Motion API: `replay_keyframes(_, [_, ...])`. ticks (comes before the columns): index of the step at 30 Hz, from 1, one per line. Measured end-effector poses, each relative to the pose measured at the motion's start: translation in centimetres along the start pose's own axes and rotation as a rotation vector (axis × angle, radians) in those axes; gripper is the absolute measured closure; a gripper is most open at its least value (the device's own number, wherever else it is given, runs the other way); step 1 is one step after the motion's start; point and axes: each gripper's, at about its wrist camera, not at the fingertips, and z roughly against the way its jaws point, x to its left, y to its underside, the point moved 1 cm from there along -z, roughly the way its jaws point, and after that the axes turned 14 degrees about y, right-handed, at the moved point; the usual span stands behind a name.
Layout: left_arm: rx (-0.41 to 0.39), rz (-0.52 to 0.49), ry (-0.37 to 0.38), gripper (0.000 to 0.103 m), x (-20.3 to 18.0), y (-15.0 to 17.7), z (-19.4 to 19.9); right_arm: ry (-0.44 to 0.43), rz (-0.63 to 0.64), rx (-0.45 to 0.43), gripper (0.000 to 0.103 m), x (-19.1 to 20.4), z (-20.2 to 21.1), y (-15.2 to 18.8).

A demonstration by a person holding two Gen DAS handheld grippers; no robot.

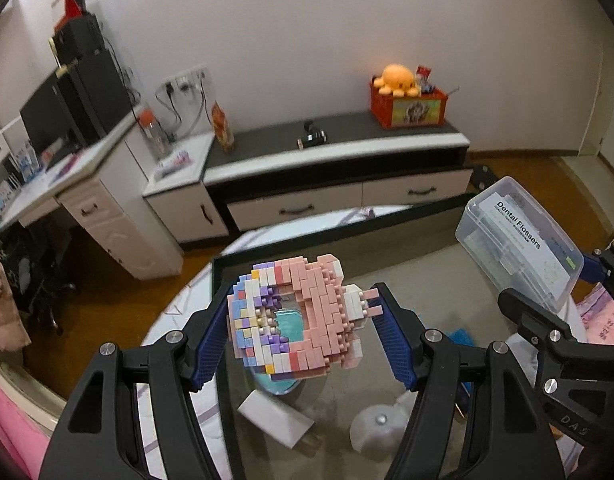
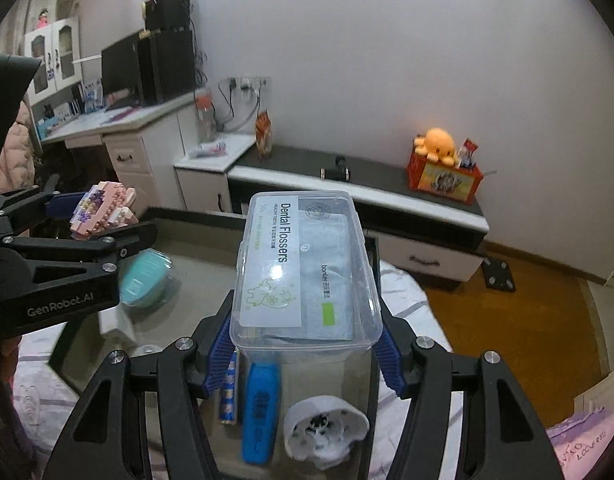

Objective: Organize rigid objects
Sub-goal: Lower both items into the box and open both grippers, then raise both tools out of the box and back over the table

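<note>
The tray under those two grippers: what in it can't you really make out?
- Teal round container, left wrist view: mostly hidden behind the brick donut held in the left gripper.
- Striped packet, right wrist view: partly covered by the right gripper and the flosser box; print unreadable.
- Blue bottle, right wrist view: label too blurred.
- White box, left wrist view: blurred, no readable markings.

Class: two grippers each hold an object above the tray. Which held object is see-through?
The dental flossers box in the right gripper; the left gripper holds an opaque pastel brick model.
</note>
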Motion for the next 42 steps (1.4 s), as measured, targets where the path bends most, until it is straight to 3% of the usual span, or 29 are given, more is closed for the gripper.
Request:
replay_keyframes(10, [0.084, 0.027, 0.036, 0.031, 0.2, 0.2, -3.4, -0.014, 0.02, 0.101, 0.041, 0.0, -3.7, 0.5])
replay_keyframes(12, [0.088, 0.024, 0.019, 0.023, 0.2, 0.2, -3.4, 0.003, 0.054, 0.091, 0.041, 0.5, -3.6, 0.5])
replay_keyframes(14, [0.084, 0.015, 0.011, 0.021, 0.1, 0.1, -3.4, 0.021, 0.076, 0.08, 0.04, 1.0, -3.4, 0.4])
replay_keyframes(29, [0.075, 0.027, -0.024, 0.02, 0.2, 0.2, -2.0, 0.032, 0.04, 0.065, 0.037, 0.2, -2.0, -0.4])
replay_keyframes(35, [-0.011, 0.052, -0.032, 0.02, -0.4, 1.0, 1.9, 0.03, -0.03, 0.008, 0.037, -0.7, 1.6, -0.3])
replay_keyframes(42, [-0.185, 0.092, -0.054, 0.02, -1.4, 4.2, 8.3, 0.052, -0.142, -0.165, 0.031, -1.1, 8.6, 2.1])
